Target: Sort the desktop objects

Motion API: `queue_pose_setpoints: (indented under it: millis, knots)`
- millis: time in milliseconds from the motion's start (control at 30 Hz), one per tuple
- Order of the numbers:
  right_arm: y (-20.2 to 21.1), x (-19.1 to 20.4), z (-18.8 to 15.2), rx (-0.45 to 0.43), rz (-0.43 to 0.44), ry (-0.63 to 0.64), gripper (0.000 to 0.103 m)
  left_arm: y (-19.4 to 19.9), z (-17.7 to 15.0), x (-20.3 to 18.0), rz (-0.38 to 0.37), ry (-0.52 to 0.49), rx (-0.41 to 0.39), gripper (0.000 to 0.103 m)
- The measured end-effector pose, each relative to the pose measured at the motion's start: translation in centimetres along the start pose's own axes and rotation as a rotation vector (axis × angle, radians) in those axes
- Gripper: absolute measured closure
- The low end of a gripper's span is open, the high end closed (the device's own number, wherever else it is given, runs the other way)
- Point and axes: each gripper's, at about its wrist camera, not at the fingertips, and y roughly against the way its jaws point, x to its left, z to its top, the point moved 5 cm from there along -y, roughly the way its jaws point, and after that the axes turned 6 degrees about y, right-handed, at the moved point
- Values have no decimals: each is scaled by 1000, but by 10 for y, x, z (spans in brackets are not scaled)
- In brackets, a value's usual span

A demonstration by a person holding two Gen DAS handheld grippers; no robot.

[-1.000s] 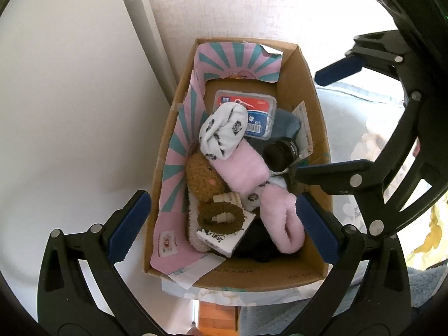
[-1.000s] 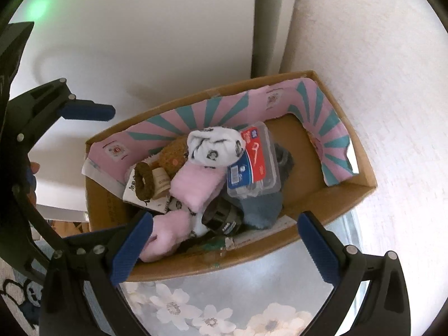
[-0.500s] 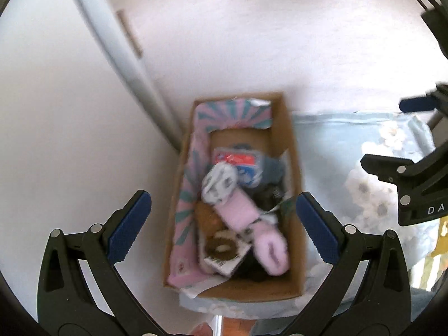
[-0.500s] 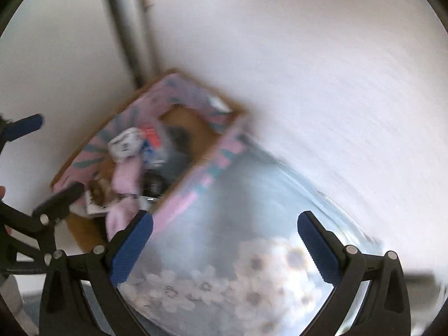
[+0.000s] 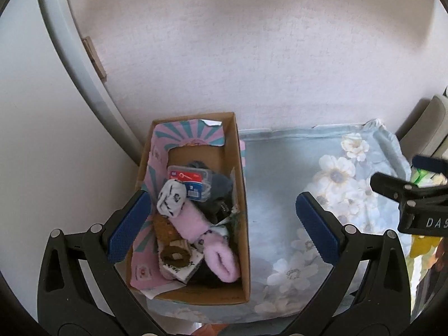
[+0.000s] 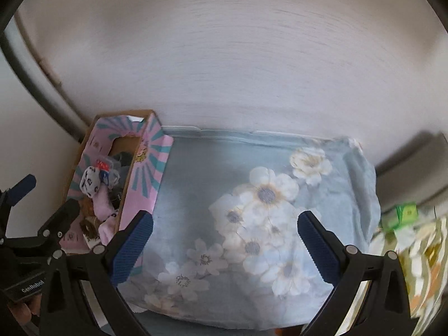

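Cardboard box [image 5: 240, 196] sat at left end of floral cloth [image 5: 280, 196] against wall, packed with socks, plastic case, hair tie. Box long axis ran away from camera. Left gripper [image 5: 221, 229] hung above box, jaws wide apart, empty; nearer arm. Right gripper [image 6: 224, 249] over bare cloth, box off left, jaws apart, empty.
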Motion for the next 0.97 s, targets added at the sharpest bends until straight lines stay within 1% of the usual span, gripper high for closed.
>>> queue_pose_setpoints:
  millis: [133, 200, 267, 400, 567, 767, 967]
  knots:
    - [6, -12, -8, -46, 2, -65, 0, 1, 2, 4, -34, 50, -19, 0]
    - [9, -17, -12, -71, -28, -75, 0, 0, 3, 4, -51, 63, -26, 0]
    - [7, -21, -15, -73, -47, -79, 0, 1, 4, 2, -58, 61, -35, 0]
    - [6, -28, -17, -91, -52, -110, 0, 2, 8, 0, -41, 37, -51, 0]
    - [9, -26, -17, -125, -82, -95, 0, 5, 11, -4, -43, 21, -66, 0]
    - [12, -26, -18, -135, -87, -91, 0, 7, 11, -5, -45, 16, -75, 0]
    - [12, -26, -18, -136, -83, -86, 0, 10, 9, -7, -28, 11, -91, 0]
